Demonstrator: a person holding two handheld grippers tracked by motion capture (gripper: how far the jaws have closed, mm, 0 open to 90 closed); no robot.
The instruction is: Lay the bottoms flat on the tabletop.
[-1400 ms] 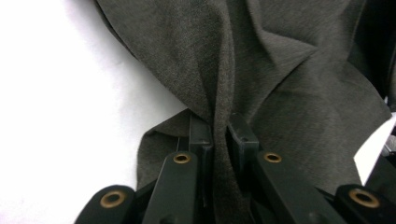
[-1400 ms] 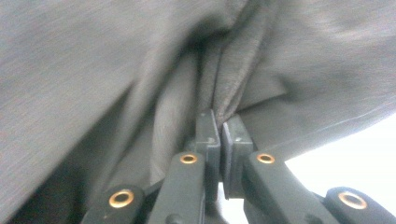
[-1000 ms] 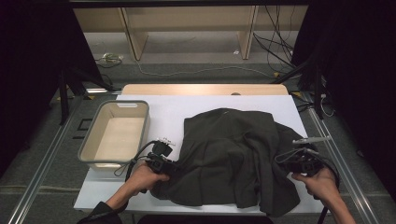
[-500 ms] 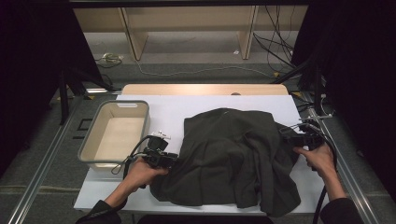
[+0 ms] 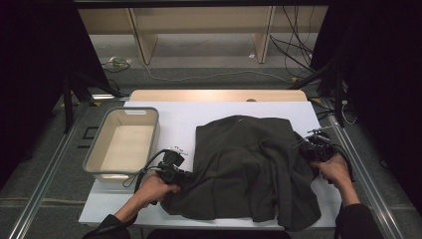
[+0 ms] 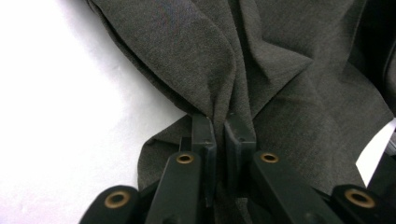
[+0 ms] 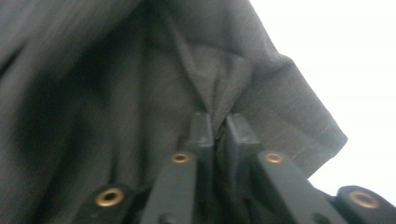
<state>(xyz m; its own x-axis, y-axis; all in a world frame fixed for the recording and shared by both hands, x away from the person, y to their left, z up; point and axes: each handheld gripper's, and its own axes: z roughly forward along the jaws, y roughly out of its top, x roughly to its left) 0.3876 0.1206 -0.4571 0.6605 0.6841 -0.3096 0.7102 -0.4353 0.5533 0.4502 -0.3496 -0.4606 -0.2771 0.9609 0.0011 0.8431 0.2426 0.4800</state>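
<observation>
We find the dark garment (image 5: 254, 169) lying crumpled on the white table (image 5: 189, 117), to the right of the grey bin (image 5: 122, 144). The left gripper (image 5: 180, 175) sits at the garment's left edge; in the left gripper view its jaws have just been closing and are now clamped on a pinched fold of the cloth (image 6: 219, 116). The right gripper (image 5: 307, 149) sits at the garment's right edge; in the right gripper view its jaws have likewise just been closing and now pinch a fold of fabric (image 7: 219, 109) near the hem.
</observation>
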